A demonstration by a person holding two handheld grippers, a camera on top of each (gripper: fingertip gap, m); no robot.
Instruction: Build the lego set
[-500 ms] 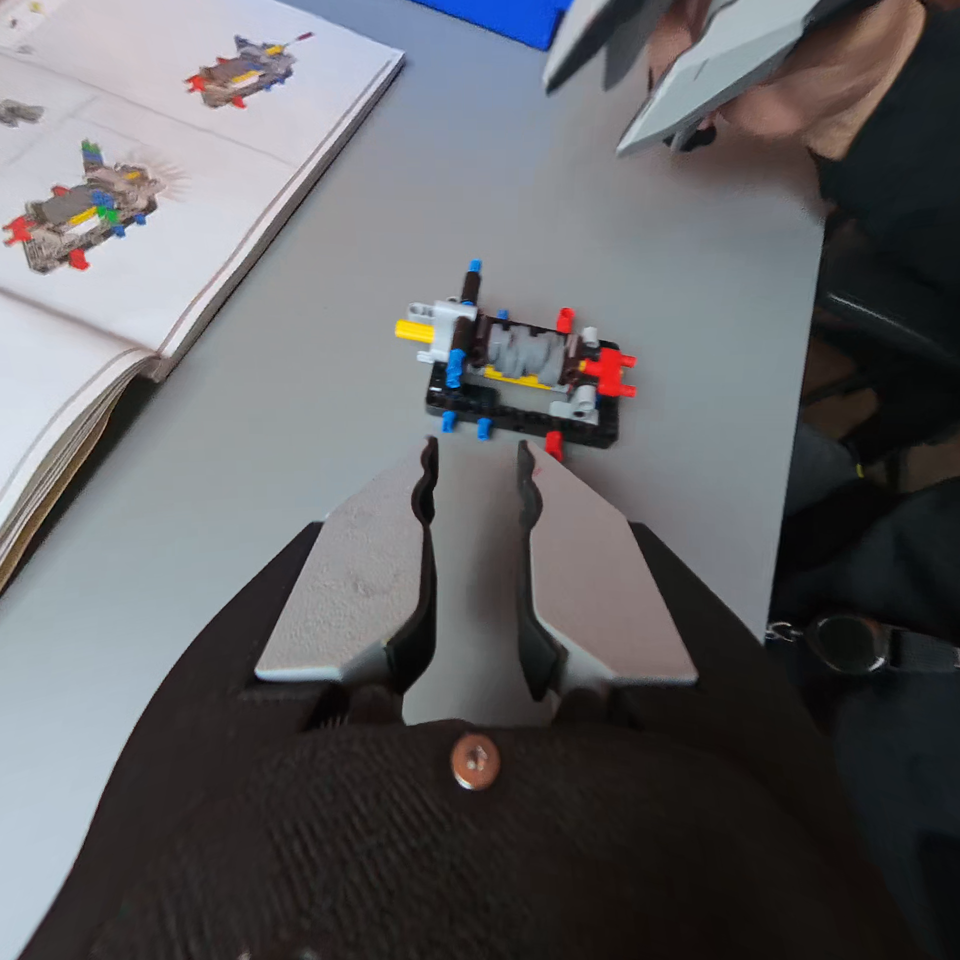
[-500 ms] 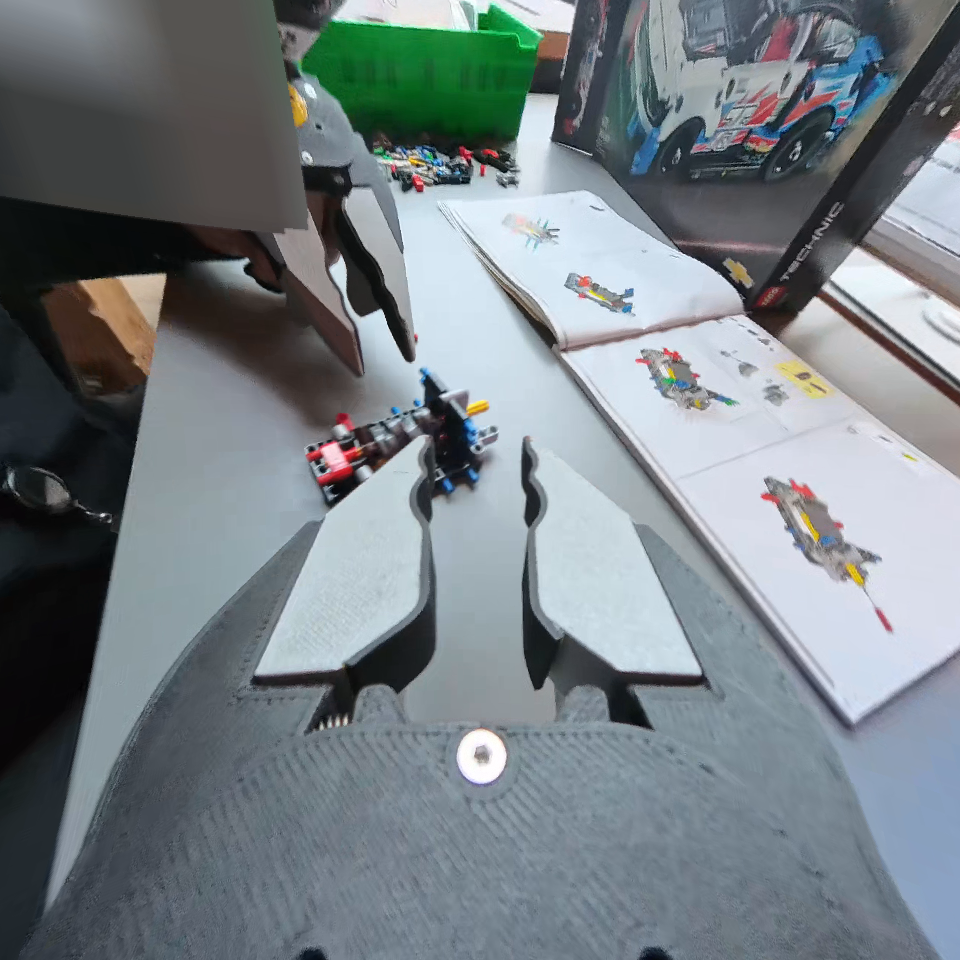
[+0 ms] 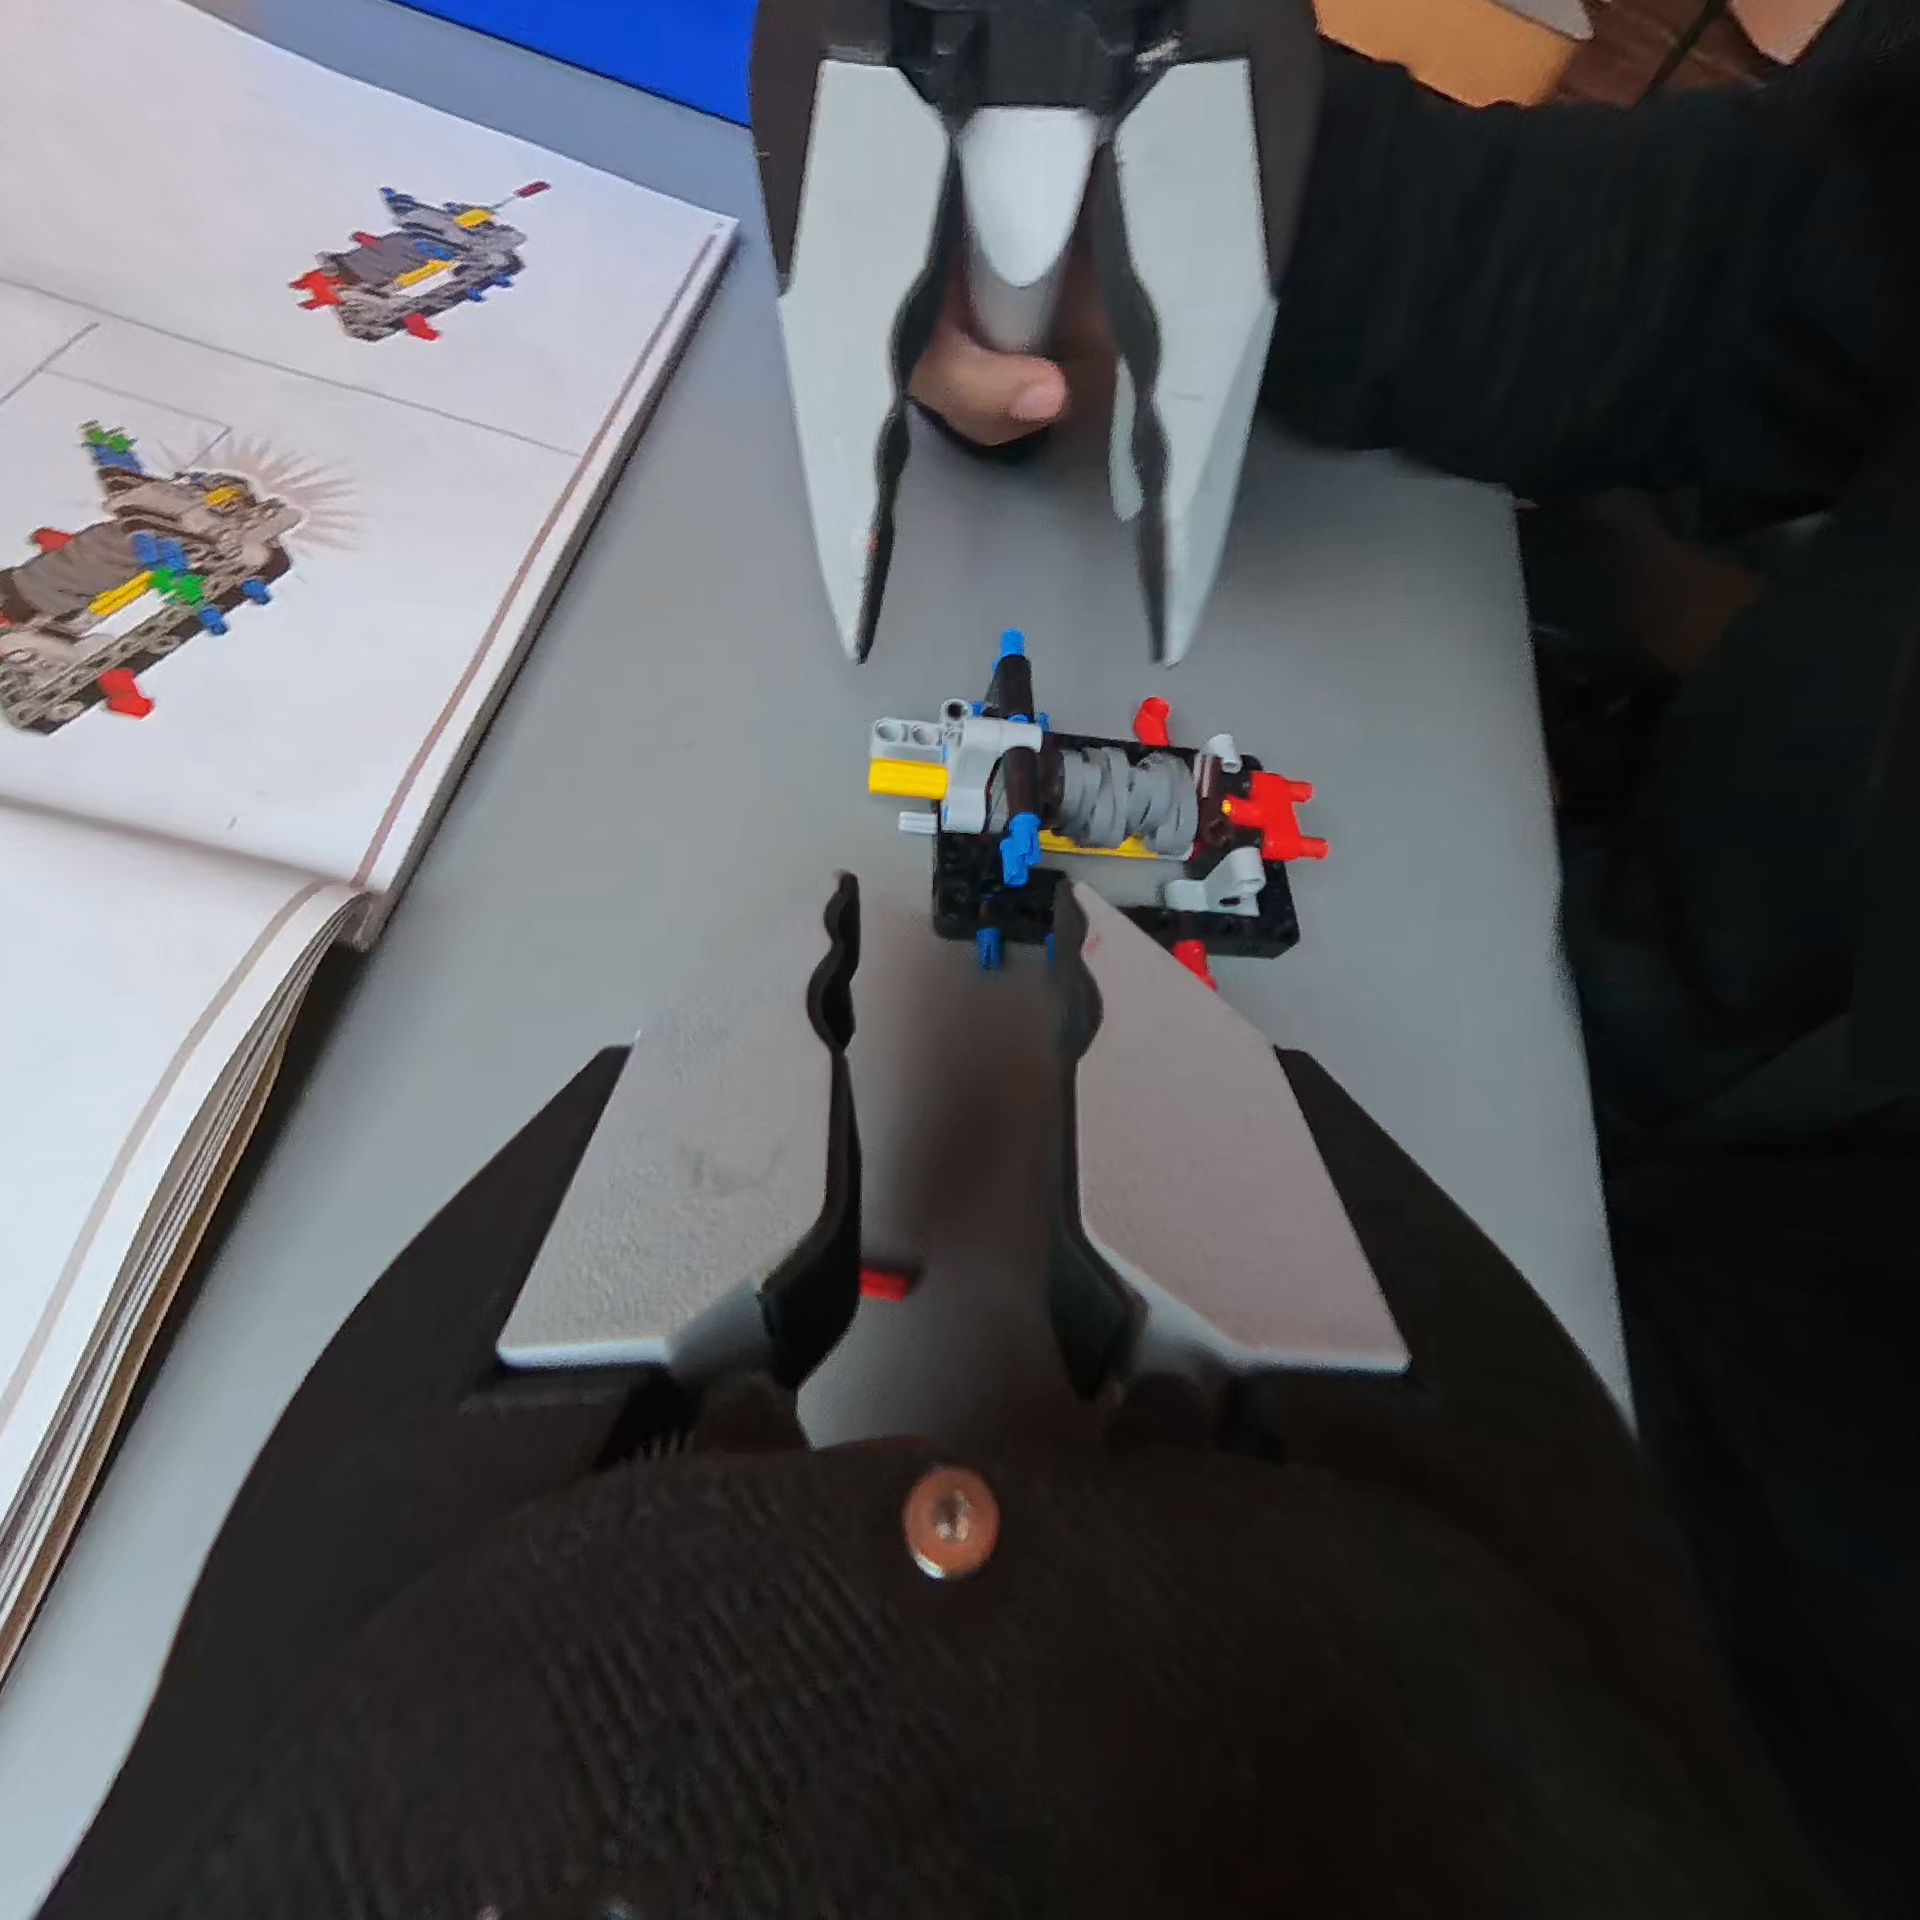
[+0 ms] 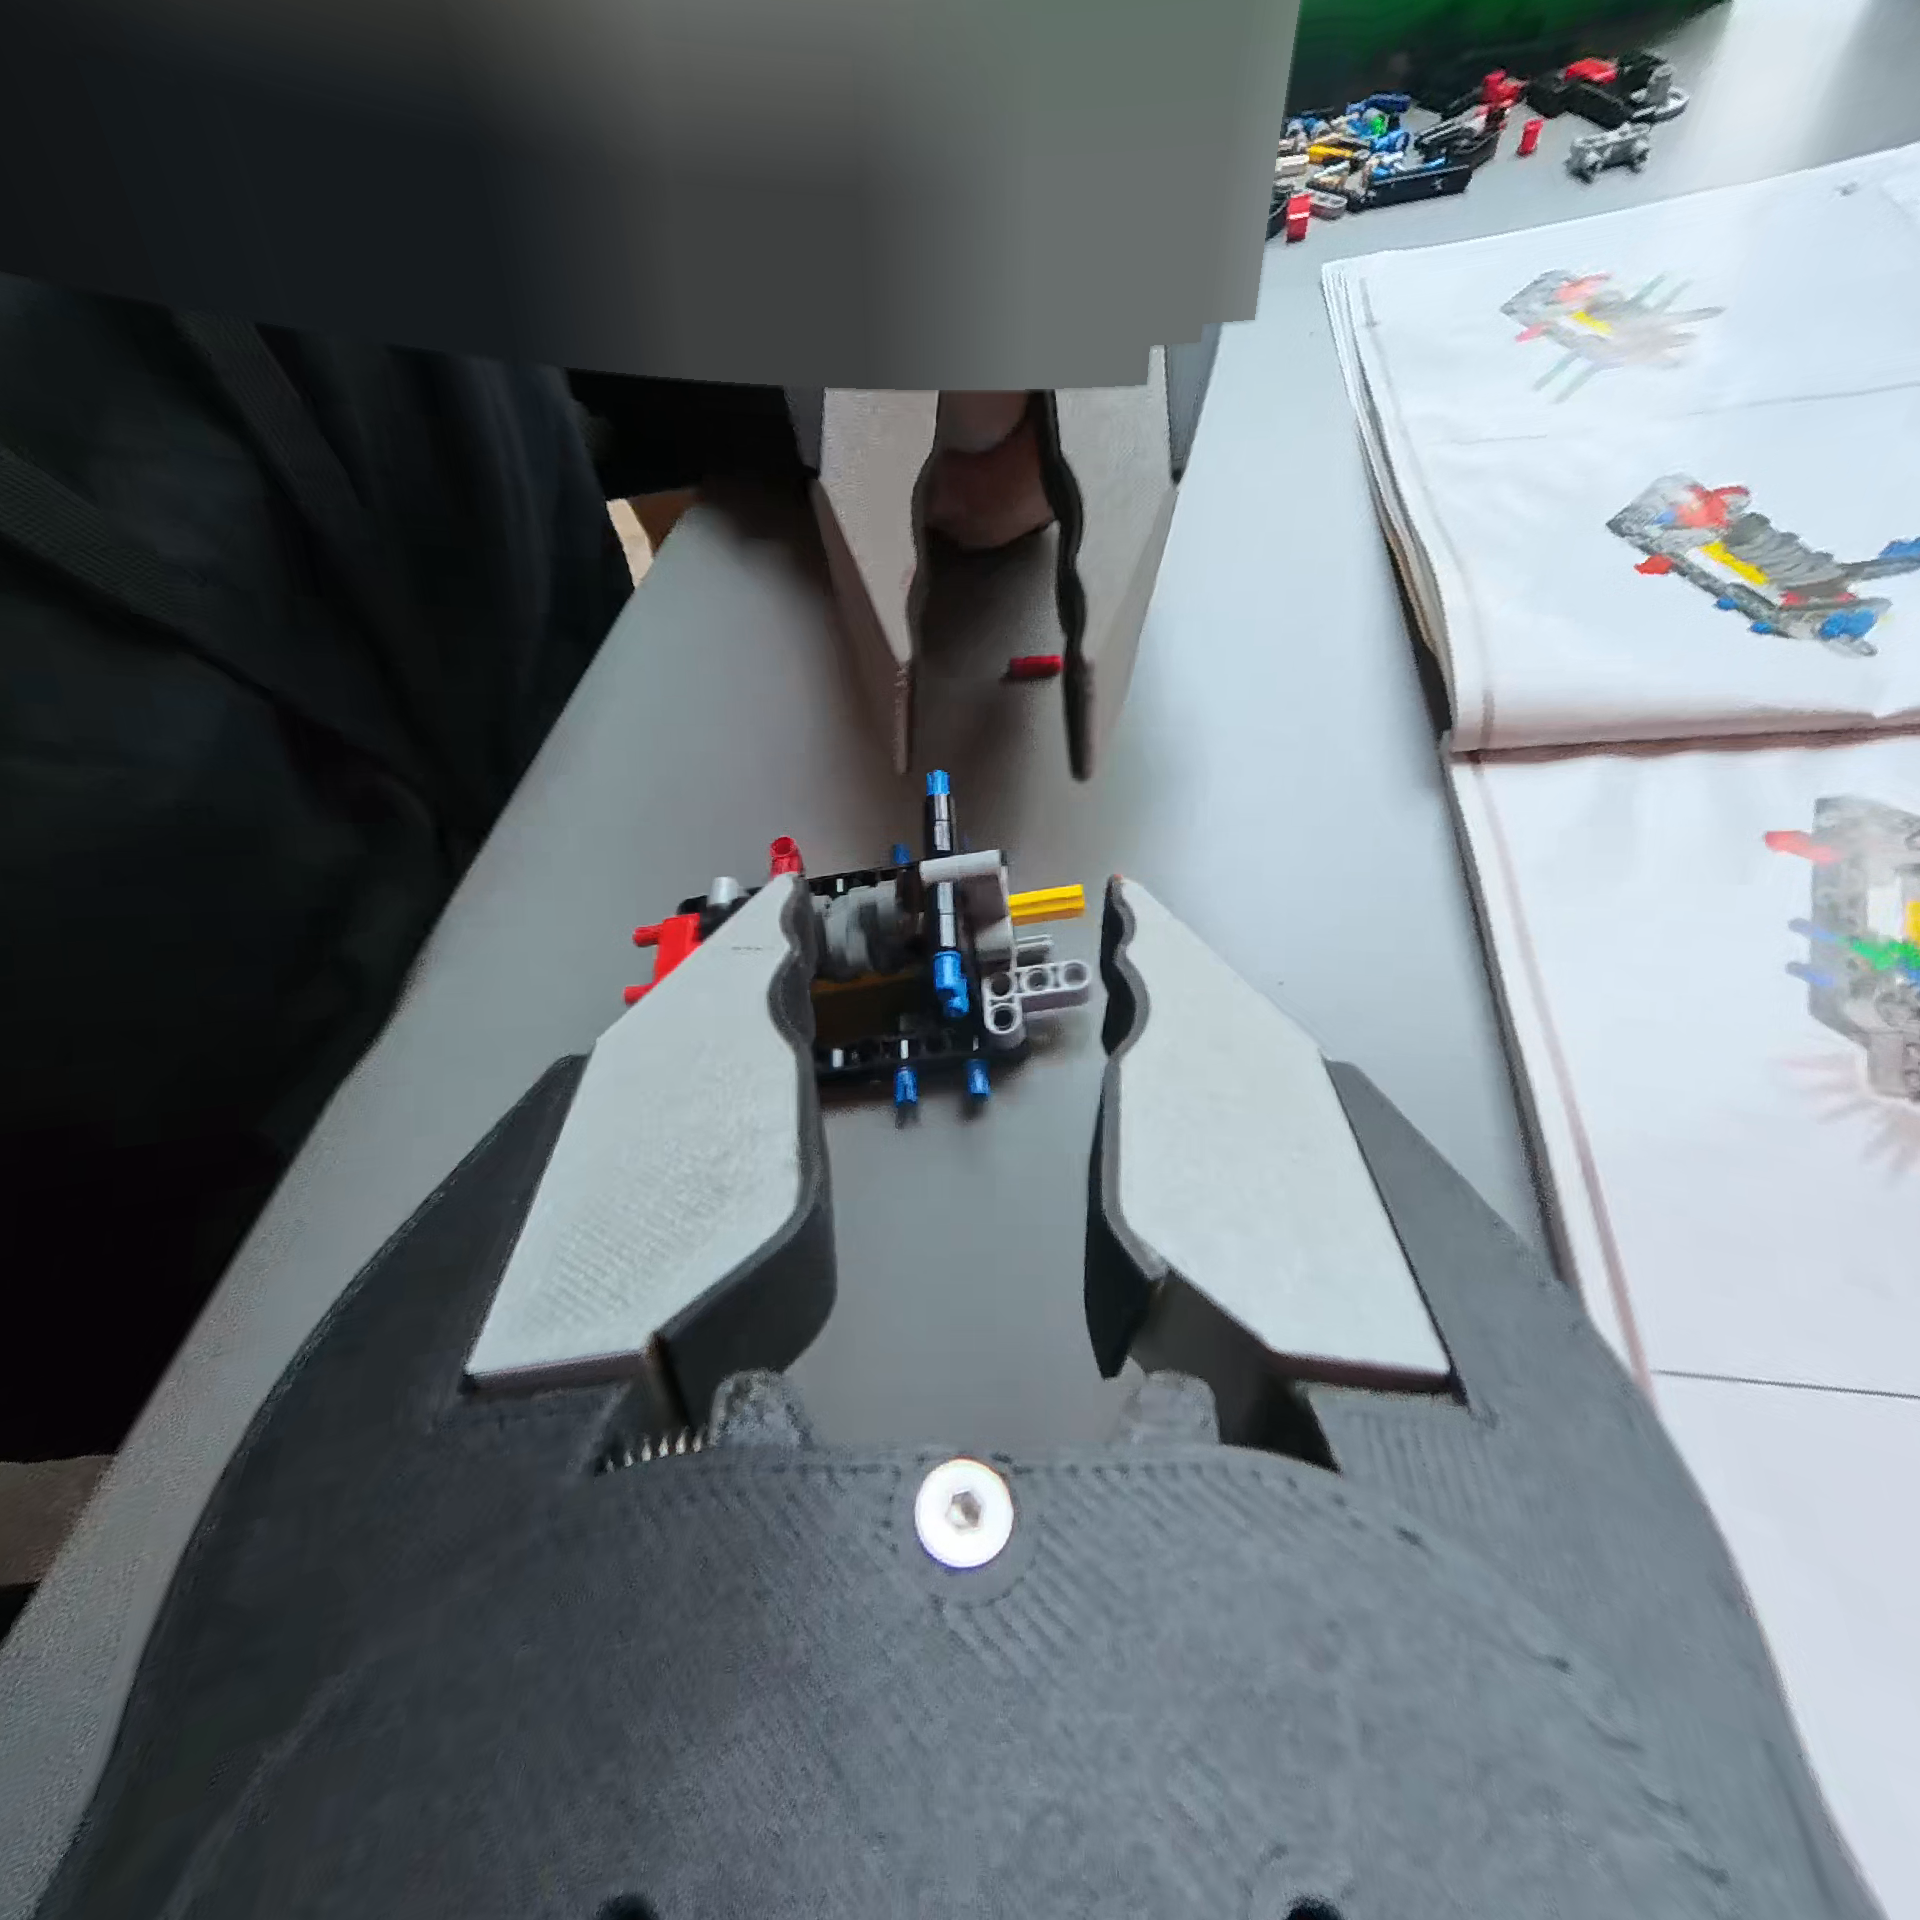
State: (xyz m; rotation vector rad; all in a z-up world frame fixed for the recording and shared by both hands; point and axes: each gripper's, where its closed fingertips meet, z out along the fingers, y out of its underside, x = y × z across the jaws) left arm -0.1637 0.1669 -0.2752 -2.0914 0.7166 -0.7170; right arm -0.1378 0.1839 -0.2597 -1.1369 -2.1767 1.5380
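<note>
You keep both the left tongs (image 3: 951,914) and the right tongs (image 4: 956,935) released, facing each other, with the half-built lego model (image 3: 1091,821) on the table (image 3: 644,831) between their tips, probably ready to seize it from two sides.

The right gripper (image 4: 951,945) covers the near left part of the lego model (image 4: 914,956) in its own view, and in the left wrist view the left gripper (image 3: 951,914) hides the model's near edge. The instruction book (image 3: 260,520) runs off the left edge there, and its far drawings are pretty smeared in the right view. The loose pieces (image 4: 1455,135) at the top are too small to sort out, and the pile is partly cut off
</note>
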